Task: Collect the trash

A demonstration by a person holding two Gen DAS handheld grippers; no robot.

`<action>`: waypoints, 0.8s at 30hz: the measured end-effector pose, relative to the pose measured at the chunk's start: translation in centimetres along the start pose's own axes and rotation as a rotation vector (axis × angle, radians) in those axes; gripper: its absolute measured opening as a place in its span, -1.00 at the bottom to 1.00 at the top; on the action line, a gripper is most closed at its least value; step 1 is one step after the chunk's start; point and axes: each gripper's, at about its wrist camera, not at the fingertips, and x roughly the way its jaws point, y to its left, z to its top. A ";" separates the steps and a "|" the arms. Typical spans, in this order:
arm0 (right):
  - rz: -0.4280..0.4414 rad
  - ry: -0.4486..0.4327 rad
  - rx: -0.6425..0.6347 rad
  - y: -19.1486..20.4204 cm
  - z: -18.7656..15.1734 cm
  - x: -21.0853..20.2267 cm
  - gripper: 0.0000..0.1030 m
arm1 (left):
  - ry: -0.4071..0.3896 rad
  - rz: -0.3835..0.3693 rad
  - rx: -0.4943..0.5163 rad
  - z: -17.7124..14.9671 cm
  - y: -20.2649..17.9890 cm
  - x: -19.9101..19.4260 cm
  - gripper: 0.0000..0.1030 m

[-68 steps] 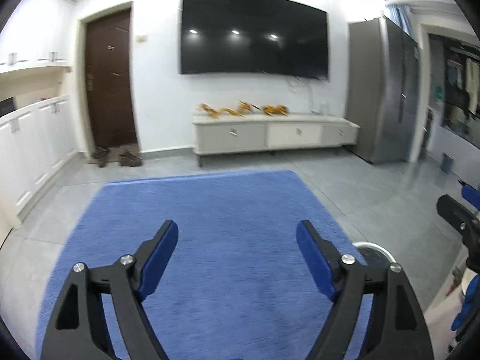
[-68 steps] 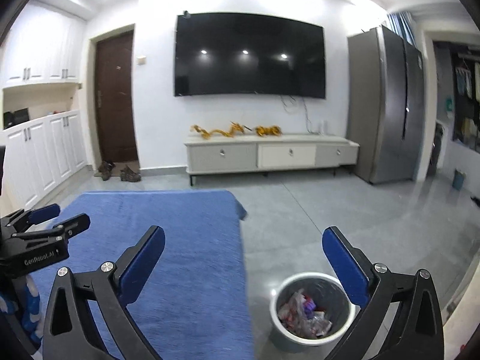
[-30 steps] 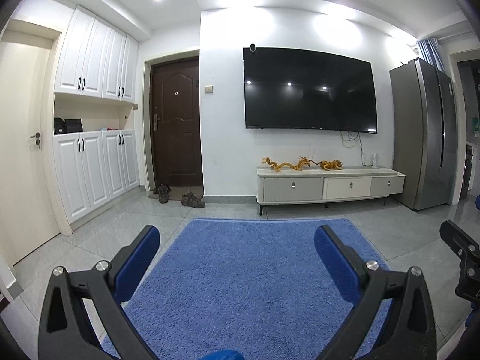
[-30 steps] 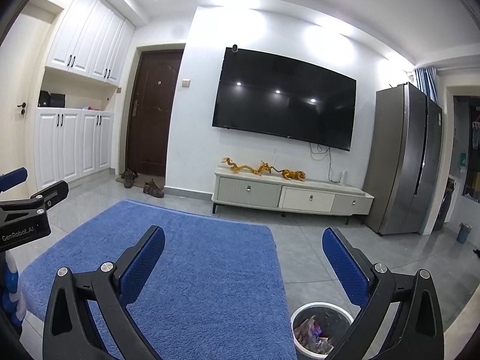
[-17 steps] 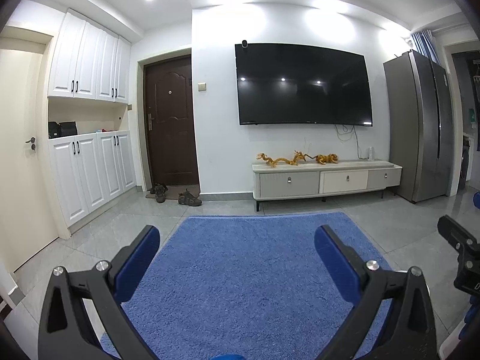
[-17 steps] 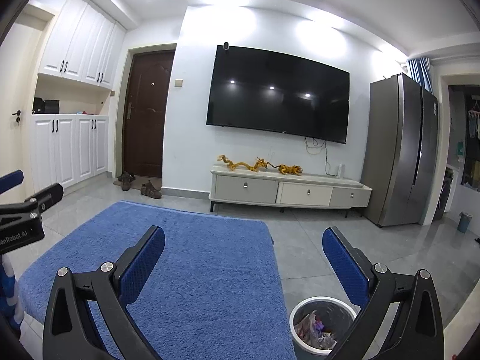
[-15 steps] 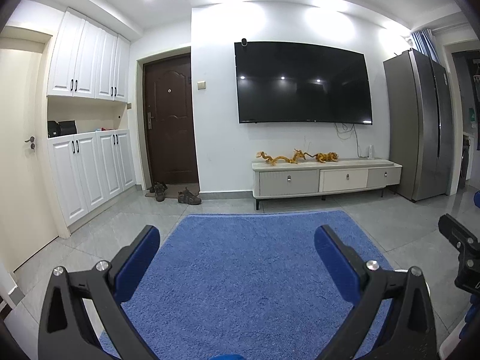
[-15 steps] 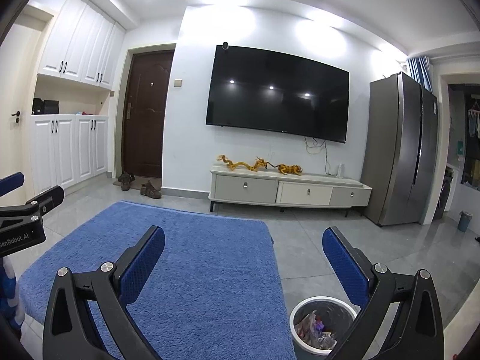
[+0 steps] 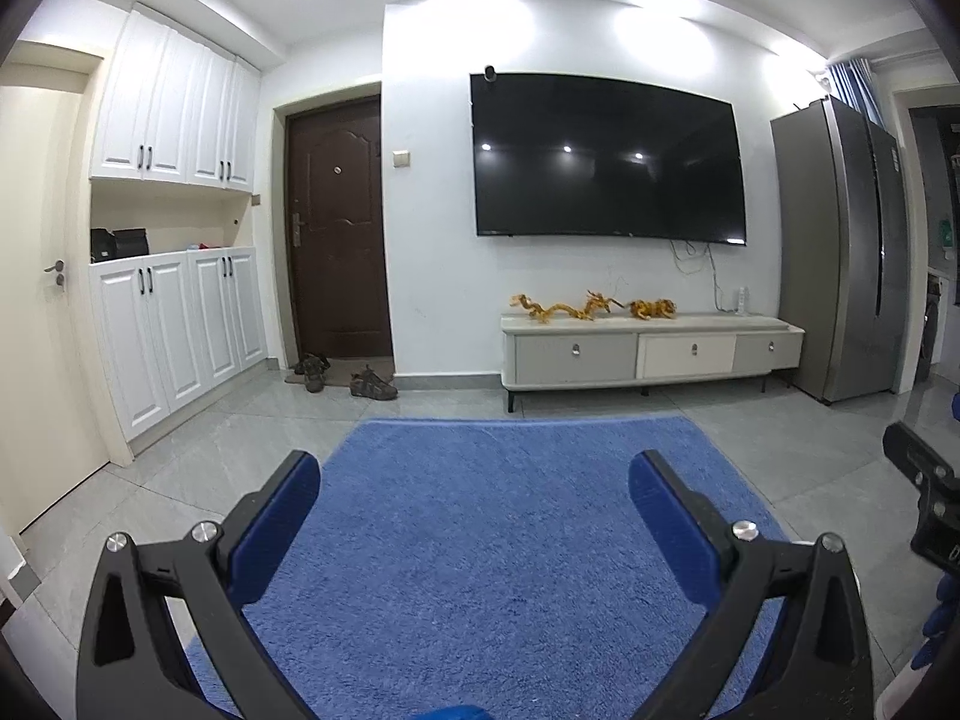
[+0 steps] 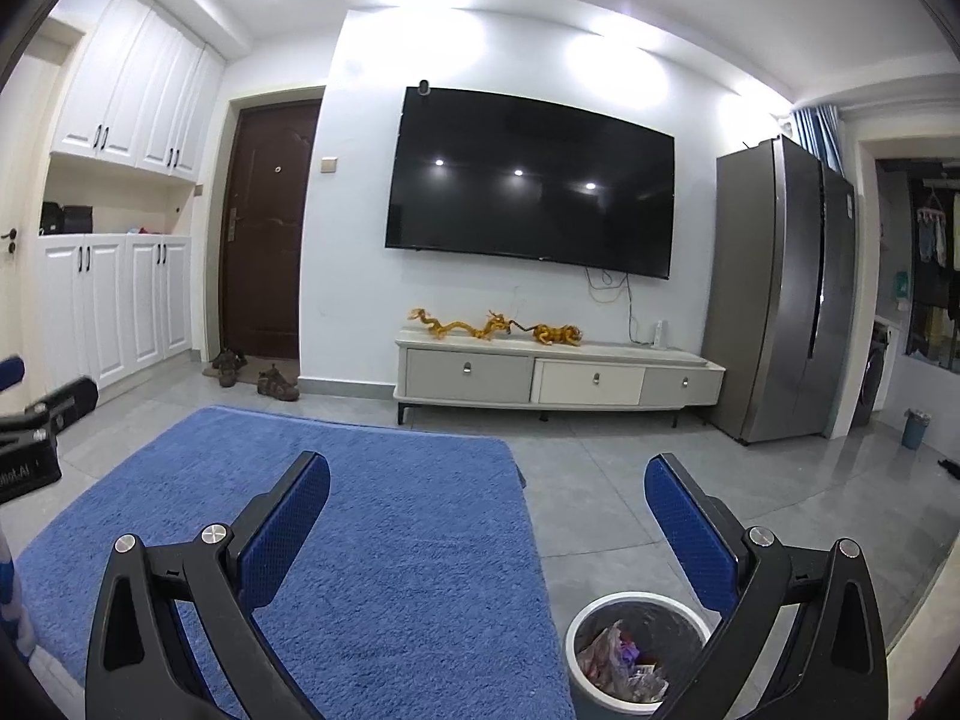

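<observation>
Both grippers are held over the blue rug [image 9: 492, 540], each released and gripping nothing: the left gripper [image 9: 474, 495] and the right gripper [image 10: 487, 501]. The bin [image 10: 636, 651] (crumpled trash [image 10: 618, 660] inside) stands on the floor just right of the rug, below the right gripper.

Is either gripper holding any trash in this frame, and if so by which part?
Nothing is held. The left gripper and the right gripper both stand open with only the blue rug between their fingers. Trash sits in the bin.
</observation>
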 end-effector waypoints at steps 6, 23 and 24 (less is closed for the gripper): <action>-0.012 0.039 0.032 -0.6 -0.6 1.7 0.99 | 0.045 -0.010 0.009 -0.7 -0.6 1.6 1.00; -0.054 0.029 0.020 -0.4 -0.3 2.9 1.00 | 0.035 -0.004 0.005 -0.1 0.1 3.5 1.00; -0.055 0.028 0.021 -0.5 -0.3 2.9 1.00 | 0.036 -0.002 0.004 -0.2 0.0 3.5 1.00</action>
